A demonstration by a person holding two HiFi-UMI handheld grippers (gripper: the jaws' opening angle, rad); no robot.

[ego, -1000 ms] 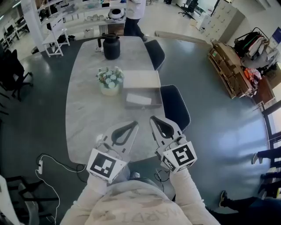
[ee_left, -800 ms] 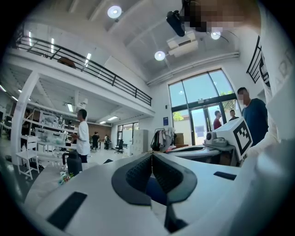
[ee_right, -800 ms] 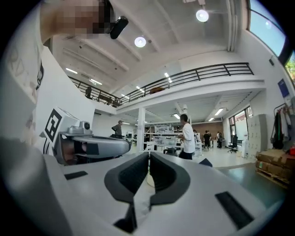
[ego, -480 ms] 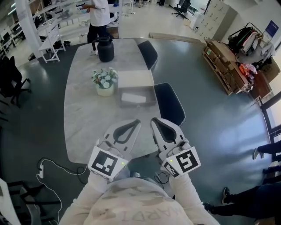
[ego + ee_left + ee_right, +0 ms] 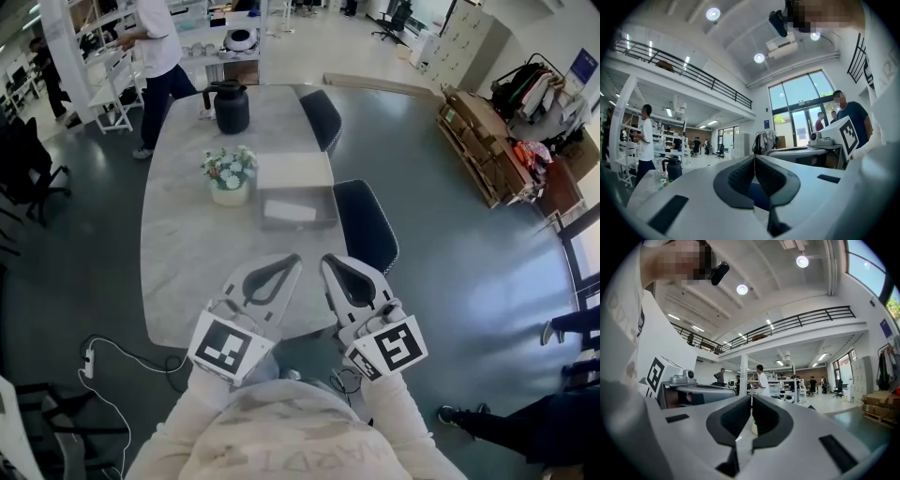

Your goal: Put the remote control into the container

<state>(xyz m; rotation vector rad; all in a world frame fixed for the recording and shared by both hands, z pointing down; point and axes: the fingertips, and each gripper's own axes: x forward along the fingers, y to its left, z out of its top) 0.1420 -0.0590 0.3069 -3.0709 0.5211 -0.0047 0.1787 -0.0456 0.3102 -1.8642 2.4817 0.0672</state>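
Left gripper and right gripper: fingers closed, empty, level over the near surface edge; pale flat piece, likely the remote control, lies inside the open container well ahead of the fingers, so confirm before reaching.

A pale, stone-look table with faint grey veining and a smooth, softly shining top stands on a glossy dark floor that mirrors the window light. The left gripper and right gripper have matt light-grey plastic shells, and their black pads are finely ribbed, like rubber. The person's sleeves are pale knitted cloth, and the jug is matt black.
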